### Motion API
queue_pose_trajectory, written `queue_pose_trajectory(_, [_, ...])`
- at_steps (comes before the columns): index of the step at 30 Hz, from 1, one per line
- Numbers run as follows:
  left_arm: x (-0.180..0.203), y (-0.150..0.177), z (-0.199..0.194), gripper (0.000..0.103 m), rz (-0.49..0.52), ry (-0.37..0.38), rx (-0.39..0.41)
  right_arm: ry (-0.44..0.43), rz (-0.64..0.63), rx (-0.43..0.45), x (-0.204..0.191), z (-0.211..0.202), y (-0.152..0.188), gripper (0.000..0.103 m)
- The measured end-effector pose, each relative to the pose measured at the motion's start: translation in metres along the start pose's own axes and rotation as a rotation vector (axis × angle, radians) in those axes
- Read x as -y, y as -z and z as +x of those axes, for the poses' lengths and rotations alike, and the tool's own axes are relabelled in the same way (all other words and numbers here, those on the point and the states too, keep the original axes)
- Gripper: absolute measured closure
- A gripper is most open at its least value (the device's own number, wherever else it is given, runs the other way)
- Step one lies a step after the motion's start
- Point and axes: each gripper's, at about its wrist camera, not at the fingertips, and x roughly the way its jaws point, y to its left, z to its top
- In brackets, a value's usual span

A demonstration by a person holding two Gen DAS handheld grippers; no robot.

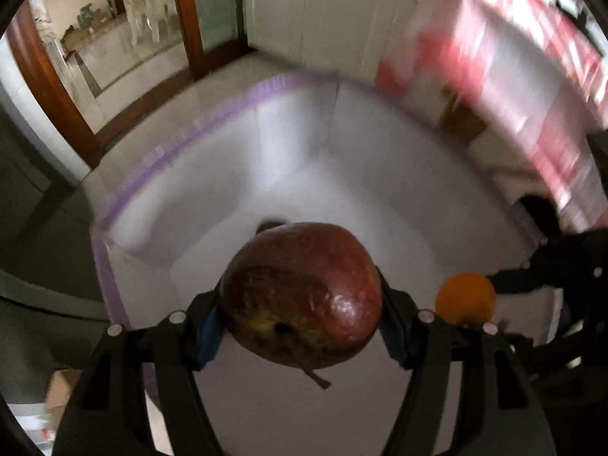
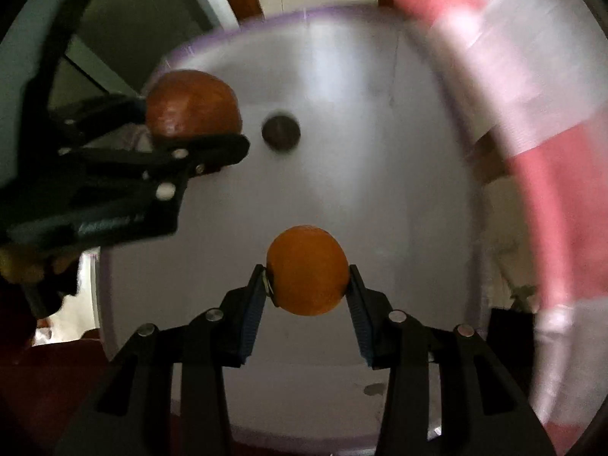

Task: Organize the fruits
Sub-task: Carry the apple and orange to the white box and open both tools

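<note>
My left gripper (image 1: 302, 304) is shut on a dark red apple (image 1: 304, 292), held above the inside of a white box with a purple rim (image 1: 159, 152). In the right wrist view that apple (image 2: 192, 104) and the left gripper (image 2: 197, 144) show at the upper left. My right gripper (image 2: 307, 281) is shut on a small orange (image 2: 307, 271) over the same white box (image 2: 380, 152). The orange (image 1: 466, 298) also appears at the right of the left wrist view. A small dark round spot (image 2: 281, 132) lies on the box floor between the two fruits.
A blurred red and white striped cloth or bag (image 2: 532, 133) runs along the right side of the box. Beyond the box are a tiled floor (image 1: 159, 87), a brown door frame (image 1: 186, 19) and white cupboards (image 1: 323, 7).
</note>
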Motion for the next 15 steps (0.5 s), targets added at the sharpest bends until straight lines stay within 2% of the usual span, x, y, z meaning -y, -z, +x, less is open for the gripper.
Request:
queue_pose_trajectory(3, [-0.002, 0.006, 0.027, 0.035, -0.024, 0.004, -0.141, 0.008, 0.011, -0.082, 0.002, 0.025, -0.001, 0.061])
queue_pose_trajectory(6, [-0.003, 0.015, 0.045, 0.035, -0.009, -0.023, -0.227, 0.041, 0.004, -0.138, -0.001, 0.041, 0.004, 0.061])
queue_pose_trajectory(8, [-0.003, 0.015, 0.044, 0.035, -0.003, -0.024, -0.229, 0.066, -0.018, -0.161, -0.004, 0.046, 0.009, 0.06])
queue_pose_trajectory(12, [-0.001, 0.014, 0.043, 0.035, 0.026, -0.05, -0.243, 0.066, -0.052, -0.129, -0.012, 0.038, 0.014, 0.059])
queue_pose_trajectory(14, [0.002, 0.012, 0.041, 0.034, 0.031, -0.047, -0.249, 0.069, -0.074, -0.099, -0.02, 0.029, 0.017, 0.055])
queue_pose_trajectory(15, [0.002, 0.011, 0.039, 0.034, 0.03, -0.042, -0.246, 0.072, -0.082, -0.089, -0.021, 0.024, 0.019, 0.049])
